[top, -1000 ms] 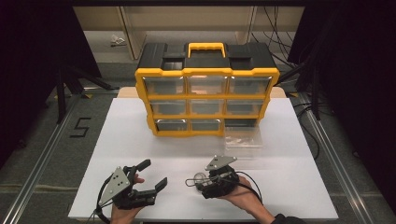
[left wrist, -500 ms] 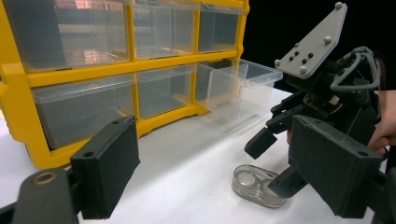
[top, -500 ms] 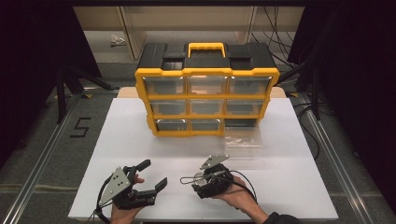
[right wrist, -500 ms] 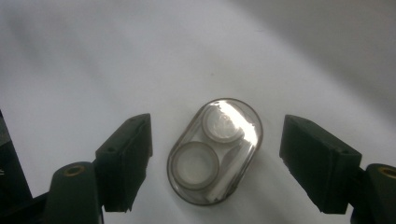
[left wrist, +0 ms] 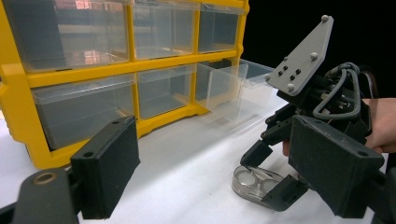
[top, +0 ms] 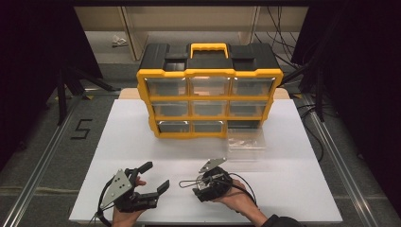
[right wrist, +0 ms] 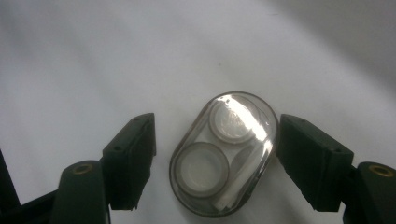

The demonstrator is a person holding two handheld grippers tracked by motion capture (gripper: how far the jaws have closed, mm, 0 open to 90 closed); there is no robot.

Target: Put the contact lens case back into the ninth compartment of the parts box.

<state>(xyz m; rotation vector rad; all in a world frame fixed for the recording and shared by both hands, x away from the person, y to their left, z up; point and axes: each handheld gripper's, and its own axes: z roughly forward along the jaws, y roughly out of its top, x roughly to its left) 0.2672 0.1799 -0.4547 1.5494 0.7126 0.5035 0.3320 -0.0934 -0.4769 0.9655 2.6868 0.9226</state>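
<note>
Looking down from the high view, I see my right gripper (top: 196,182) near the front edge of the white table (top: 142,142), right of its middle, its jaws pointing left over a small clear case (top: 187,183). My left gripper (top: 153,177) rests near the front left corner, jaws spread with nothing between them. The yellow drawer cabinet (top: 208,94) stands toward the back edge, a pulled-out clear drawer (top: 246,142) lying just before its right end.

From the left gripper view, the case (left wrist: 256,181) lies flat on the table, with the right gripper (left wrist: 273,175) tilted down over it, one jaw at each side.

From the right gripper view, the oval case (right wrist: 224,156), two round wells inside, lies between the pads. The right pad (right wrist: 310,161) sits at its edge; the left pad (right wrist: 133,156) stands a little apart. The jaws have just been closing, with the case between them and not yet clamped.
</note>
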